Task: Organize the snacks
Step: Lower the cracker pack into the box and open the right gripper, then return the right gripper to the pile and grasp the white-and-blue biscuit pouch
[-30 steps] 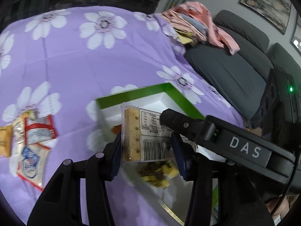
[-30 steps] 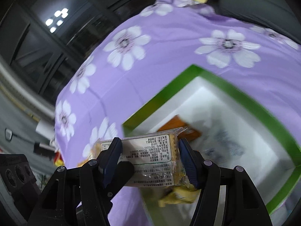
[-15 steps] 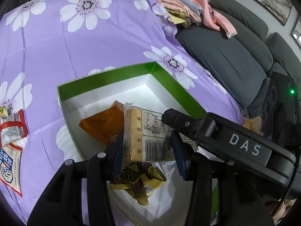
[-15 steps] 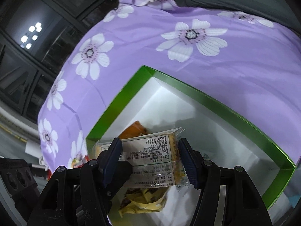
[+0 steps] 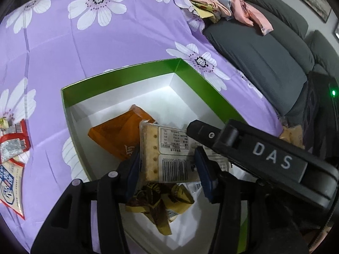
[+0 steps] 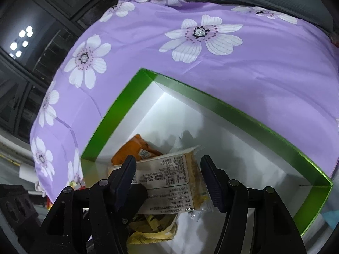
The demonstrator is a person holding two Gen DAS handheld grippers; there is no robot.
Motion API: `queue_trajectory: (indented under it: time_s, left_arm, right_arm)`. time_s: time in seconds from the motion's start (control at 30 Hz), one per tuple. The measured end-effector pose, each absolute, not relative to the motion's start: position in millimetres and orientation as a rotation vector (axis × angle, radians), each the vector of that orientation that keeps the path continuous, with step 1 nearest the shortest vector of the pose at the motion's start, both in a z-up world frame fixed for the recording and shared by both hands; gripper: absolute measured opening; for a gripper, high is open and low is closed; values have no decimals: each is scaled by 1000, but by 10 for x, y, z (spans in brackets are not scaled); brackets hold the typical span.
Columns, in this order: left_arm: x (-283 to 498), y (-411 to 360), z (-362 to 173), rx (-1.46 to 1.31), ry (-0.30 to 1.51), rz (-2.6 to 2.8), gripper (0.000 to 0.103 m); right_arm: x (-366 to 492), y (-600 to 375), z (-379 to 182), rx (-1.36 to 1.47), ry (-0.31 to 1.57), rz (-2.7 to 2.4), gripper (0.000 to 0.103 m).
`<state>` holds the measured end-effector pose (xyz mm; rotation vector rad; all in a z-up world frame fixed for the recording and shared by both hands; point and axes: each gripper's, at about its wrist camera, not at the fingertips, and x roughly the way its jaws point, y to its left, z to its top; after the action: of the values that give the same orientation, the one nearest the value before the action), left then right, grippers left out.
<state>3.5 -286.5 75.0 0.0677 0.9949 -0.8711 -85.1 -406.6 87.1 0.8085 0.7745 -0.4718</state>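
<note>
A green-rimmed white box (image 5: 118, 82) (image 6: 233, 110) stands open on the purple flowered cloth. Inside lie an orange packet (image 5: 114, 135) (image 6: 131, 150) and a yellow-brown wrapper (image 5: 161, 201) (image 6: 152, 230). My left gripper (image 5: 167, 169) is shut on a clear cracker pack (image 5: 167, 156), held over the box. My right gripper (image 6: 169, 182) has widened around another cracker pack (image 6: 169, 182); the right pad stands a little off it, and the pack hangs over the box floor. The right gripper's body crosses the left wrist view (image 5: 264, 158).
Loose snack packets (image 5: 12, 148) lie on the cloth (image 5: 84, 42) left of the box. A grey sofa (image 5: 264, 48) with folded clothes (image 5: 222, 0) is at the back right. Dark windows (image 6: 31, 42) are behind the table.
Both grippers moved forward over the box with their cracker packs. The right gripper's jaws have opened wider around its pack; the left stays shut.
</note>
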Motion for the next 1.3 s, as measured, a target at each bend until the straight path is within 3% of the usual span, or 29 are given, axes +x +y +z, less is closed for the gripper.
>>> queue_trajectory:
  time_s: [0.2, 0.33, 0.53, 0.87, 1.03, 1.3]
  left_arm:
    - [-4, -2588, 870, 26, 949, -872, 53]
    - [-25, -2232, 1017, -16, 902, -837, 68]
    - [42, -1418, 1139, -102, 842, -697, 89]
    - [292, -132, 841, -366, 879, -455, 93]
    - [512, -38, 491, -398, 1013, -436, 92]
    - [688, -128, 318, -388, 1052, -432, 87]
  right_arm:
    - [-843, -4002, 950, 756, 769, -477, 65]
    - [-881, -3895, 1118, 702, 709, -485, 74]
    - [-819, -3587, 1361, 612, 645, -398, 77]
    - [-465, -2784, 1478, 447, 697, -156, 78]
    - [-178, -2506, 1246, 548, 810, 83, 78]
    - [419, -1991, 641, 590, 1021, 253, 78]
